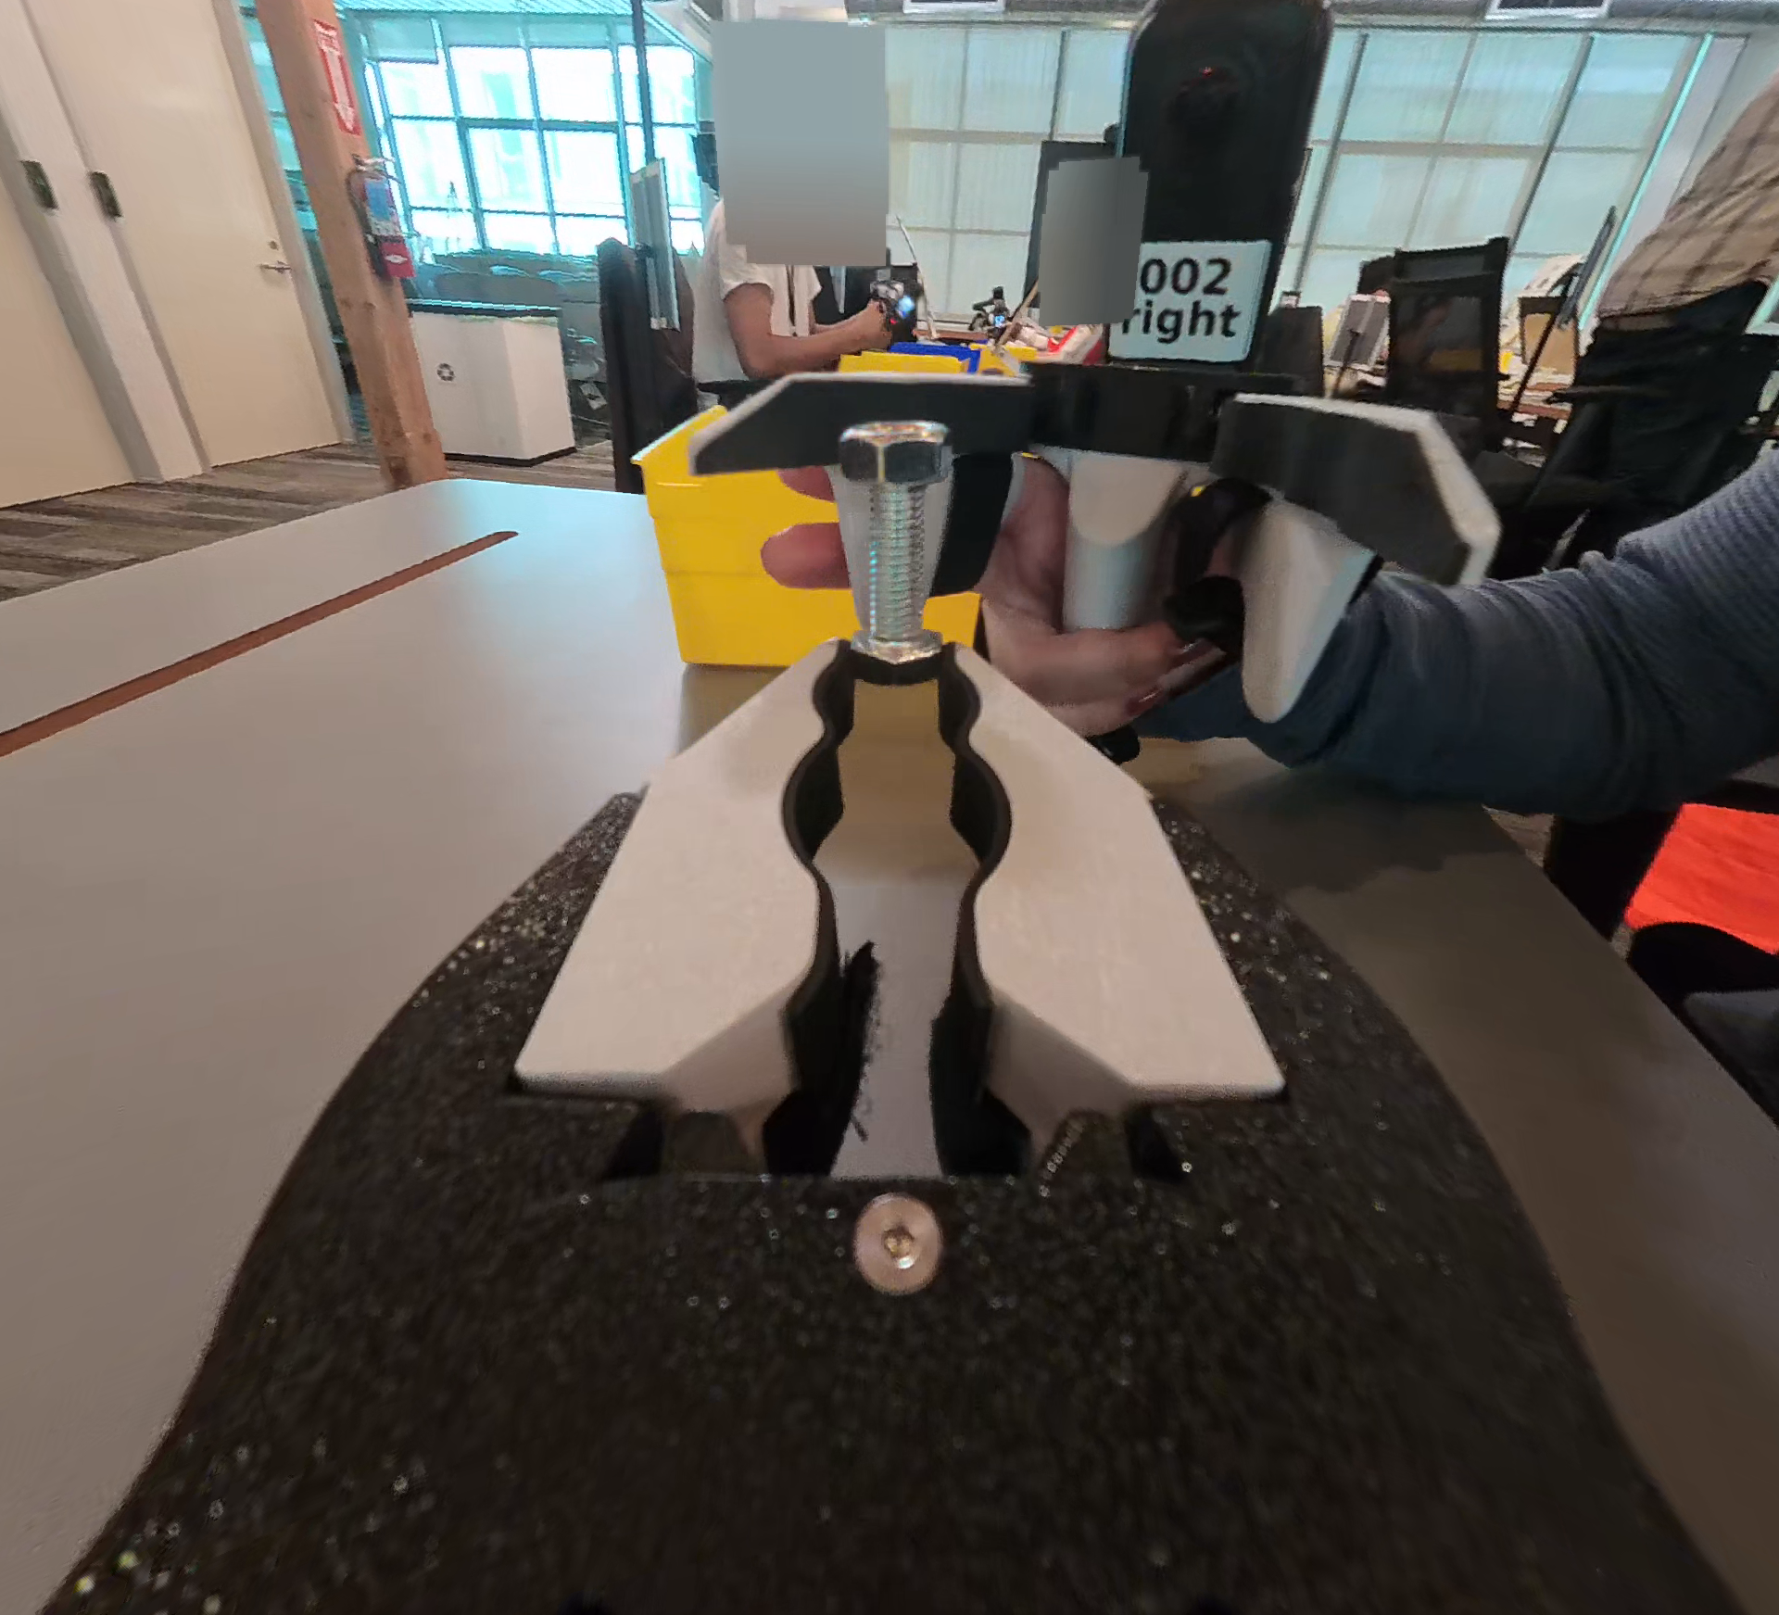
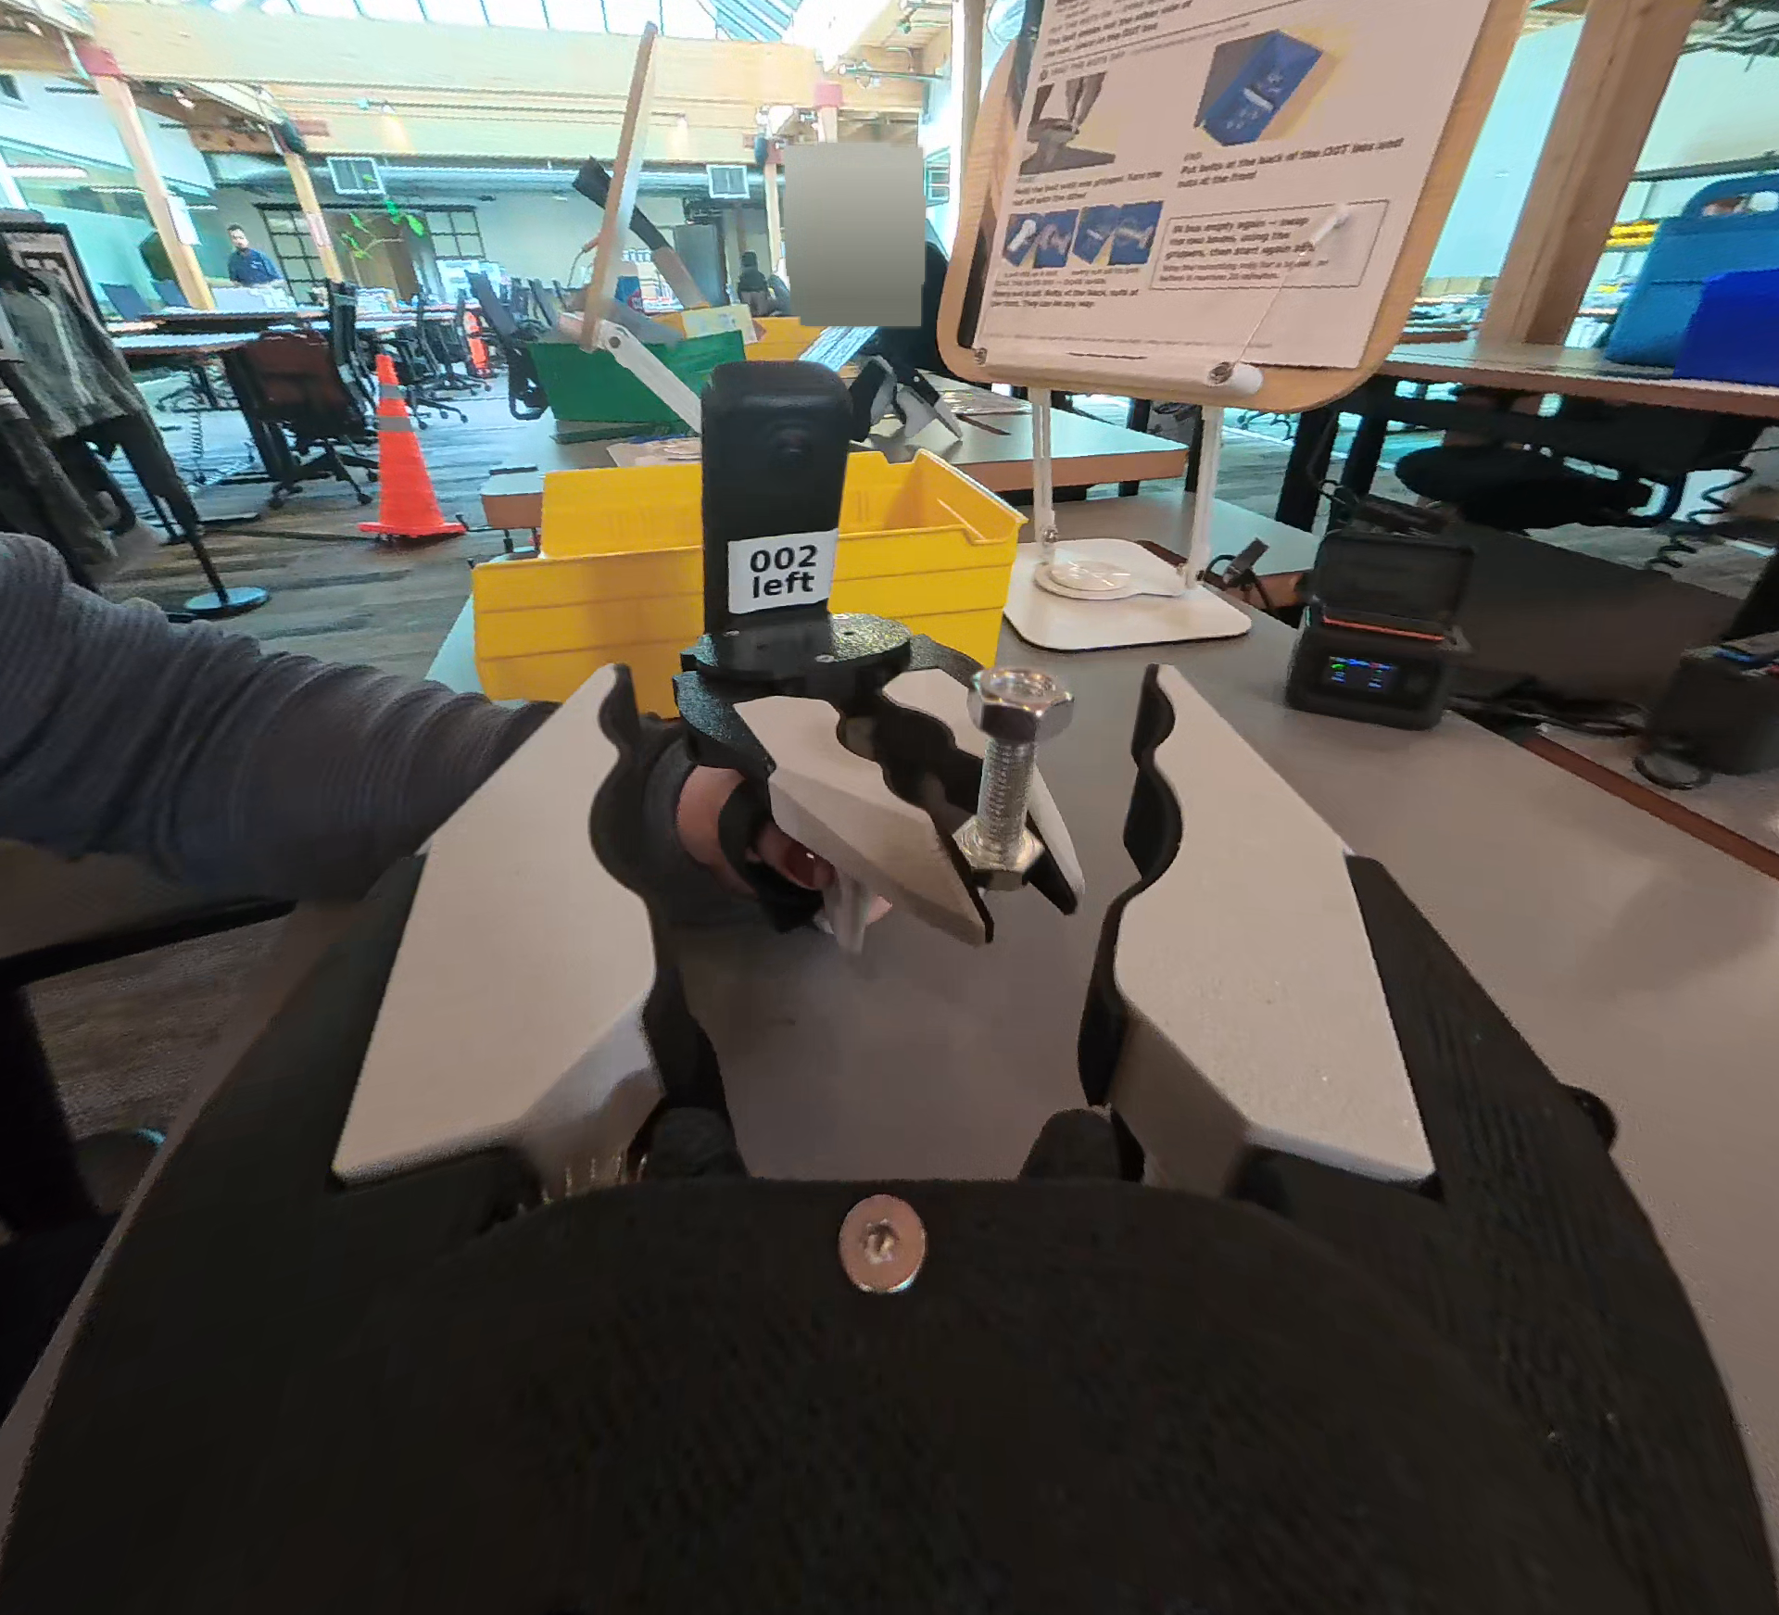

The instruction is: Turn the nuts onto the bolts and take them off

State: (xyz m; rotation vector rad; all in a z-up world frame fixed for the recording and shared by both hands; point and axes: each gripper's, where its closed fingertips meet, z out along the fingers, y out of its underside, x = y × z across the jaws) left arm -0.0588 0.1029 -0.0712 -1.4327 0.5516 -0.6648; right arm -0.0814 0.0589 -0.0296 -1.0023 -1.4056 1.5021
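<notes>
Between the left tool's [image 1: 893,664] closed tips stands a silver bolt [image 1: 893,548], nut [image 1: 893,460] on top; right tool [image 2: 881,760] open.

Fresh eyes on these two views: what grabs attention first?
The silver bolt standing upright, its lower hex end pinched at the tips of the left gripper, another hex piece at its top. The right gripper faces it with jaws wide open. Behind sits a yellow bin on the table.

Silver bolt [image 1: 893,548]; yellow bin [image 2: 616,587]; orange cone [image 2: 404,462].
</notes>
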